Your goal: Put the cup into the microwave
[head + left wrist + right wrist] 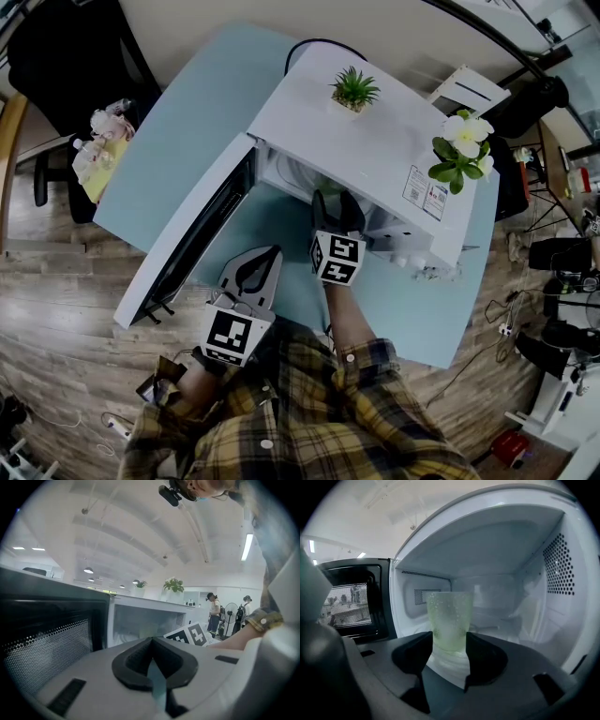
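**Cup set inside the microwave, release seemingly next**
In the head view's lower centre, the left gripper idles over the bench, jaws together. The right gripper has its jaws clamped on the frosted green cup, upright inside the open microwave. The next move probably calls for opening the jaws and backing straight out.
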The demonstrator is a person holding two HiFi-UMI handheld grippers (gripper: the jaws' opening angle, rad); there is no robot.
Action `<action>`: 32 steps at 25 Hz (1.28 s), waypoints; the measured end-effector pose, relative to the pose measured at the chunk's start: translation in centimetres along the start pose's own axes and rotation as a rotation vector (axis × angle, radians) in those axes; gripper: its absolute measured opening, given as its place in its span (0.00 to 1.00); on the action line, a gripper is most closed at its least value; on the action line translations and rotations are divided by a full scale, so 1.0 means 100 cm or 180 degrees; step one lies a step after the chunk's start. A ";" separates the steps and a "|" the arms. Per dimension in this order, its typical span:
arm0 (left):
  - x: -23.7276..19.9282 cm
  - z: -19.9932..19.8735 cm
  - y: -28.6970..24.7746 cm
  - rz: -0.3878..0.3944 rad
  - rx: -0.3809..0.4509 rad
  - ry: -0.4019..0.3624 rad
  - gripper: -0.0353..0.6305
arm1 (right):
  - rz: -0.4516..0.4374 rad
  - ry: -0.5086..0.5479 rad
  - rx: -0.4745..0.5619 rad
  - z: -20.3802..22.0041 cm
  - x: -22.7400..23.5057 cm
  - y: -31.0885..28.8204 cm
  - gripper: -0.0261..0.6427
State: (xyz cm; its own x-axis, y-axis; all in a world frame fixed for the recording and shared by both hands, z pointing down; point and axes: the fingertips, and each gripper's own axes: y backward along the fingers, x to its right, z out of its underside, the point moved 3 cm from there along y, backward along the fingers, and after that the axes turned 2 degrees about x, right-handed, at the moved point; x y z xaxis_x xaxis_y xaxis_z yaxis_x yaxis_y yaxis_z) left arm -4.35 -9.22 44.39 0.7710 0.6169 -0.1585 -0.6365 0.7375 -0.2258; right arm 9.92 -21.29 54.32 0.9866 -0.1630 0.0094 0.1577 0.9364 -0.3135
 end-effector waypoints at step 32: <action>-0.002 -0.035 0.010 -0.0029 0.0287 -0.0205 0.04 | -0.0368 -0.0002 0.0449 -0.048 -0.009 0.077 0.28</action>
State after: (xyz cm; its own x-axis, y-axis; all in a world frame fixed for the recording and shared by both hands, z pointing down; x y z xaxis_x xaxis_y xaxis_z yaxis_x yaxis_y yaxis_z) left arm -5.03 -9.54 40.77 0.7756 0.6242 -0.0940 -0.6311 0.7631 -0.1390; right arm 10.02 -15.44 47.31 0.9615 -0.2721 0.0384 0.2746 0.9457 -0.1739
